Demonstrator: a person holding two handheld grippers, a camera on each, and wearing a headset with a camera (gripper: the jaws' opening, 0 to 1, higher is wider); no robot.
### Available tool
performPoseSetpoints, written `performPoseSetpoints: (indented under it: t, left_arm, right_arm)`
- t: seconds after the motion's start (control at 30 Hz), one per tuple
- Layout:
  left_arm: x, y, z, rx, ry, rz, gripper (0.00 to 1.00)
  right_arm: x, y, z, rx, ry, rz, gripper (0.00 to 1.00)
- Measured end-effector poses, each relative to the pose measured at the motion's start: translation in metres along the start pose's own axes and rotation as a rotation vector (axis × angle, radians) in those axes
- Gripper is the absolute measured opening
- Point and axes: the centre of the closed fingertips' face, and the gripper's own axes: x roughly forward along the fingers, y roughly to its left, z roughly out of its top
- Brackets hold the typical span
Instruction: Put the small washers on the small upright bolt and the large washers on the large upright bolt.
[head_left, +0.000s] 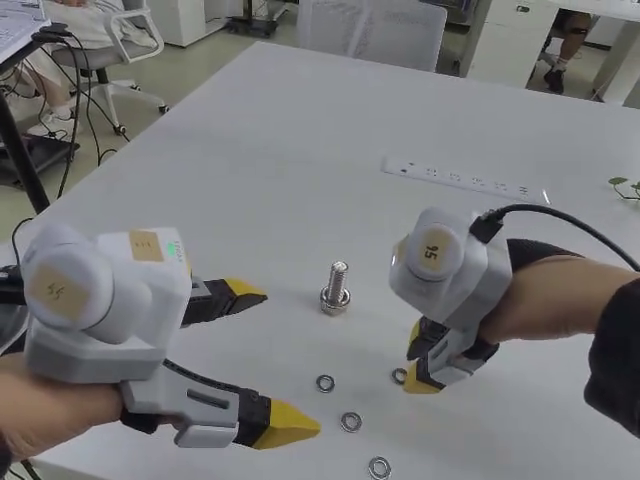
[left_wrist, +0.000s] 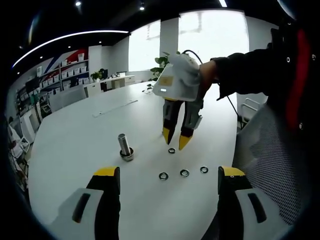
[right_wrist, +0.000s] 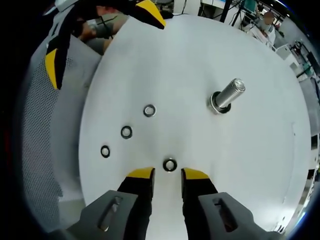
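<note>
Over the table (head_left: 300, 150), right gripper (head_left: 416, 366) points down, jaws narrowly parted astride a washer (right_wrist: 170, 164) for pinching; left gripper (head_left: 272, 360) hovers released near the bolt (head_left: 336, 288).

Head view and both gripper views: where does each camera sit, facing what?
Head view: on the headset, forward and down at the table; left tongs, right tongs, right hand.
Left gripper view: on left tongs, low across the table toward bolt and right tongs; own open jaws.
Right gripper view: on right tongs, steeply down at a washer off its tips.
All share the bolt.
</note>
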Motion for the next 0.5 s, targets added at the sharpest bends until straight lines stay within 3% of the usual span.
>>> performPoseSetpoints:
  t: [0.5]
  left_arm:
    - [0.0004,0.001,-0.0024,-0.01,-0.001,0.0,0.79]
  right_arm:
    - [0.0095,-0.0014,0.0014,-0.04,0.024,0.012,0.2]
